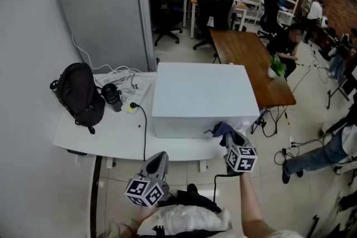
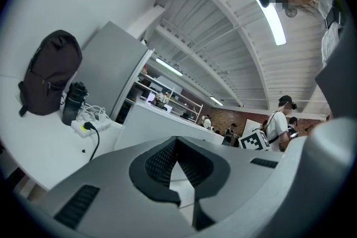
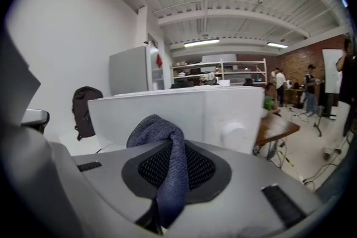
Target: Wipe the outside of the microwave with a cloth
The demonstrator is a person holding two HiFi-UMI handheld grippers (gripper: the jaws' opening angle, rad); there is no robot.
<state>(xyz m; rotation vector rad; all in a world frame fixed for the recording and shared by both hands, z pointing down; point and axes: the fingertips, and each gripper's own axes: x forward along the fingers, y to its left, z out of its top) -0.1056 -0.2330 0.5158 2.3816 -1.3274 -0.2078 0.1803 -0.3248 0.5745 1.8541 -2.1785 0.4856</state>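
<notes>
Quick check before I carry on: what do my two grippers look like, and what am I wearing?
The left gripper and right gripper are both grey moulded shells with black mesh-textured pads lining the jaws. Each carries a white cube printed with black square markers. The person wears a light top.

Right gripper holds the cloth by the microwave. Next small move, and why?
Probably ease the right gripper forward to press the cloth onto the front of the microwave: its jaws are shut on the cloth, which seems short of that face.

Grey left claw [image 1: 160,156], square-marked cube [image 1: 146,191]
</notes>
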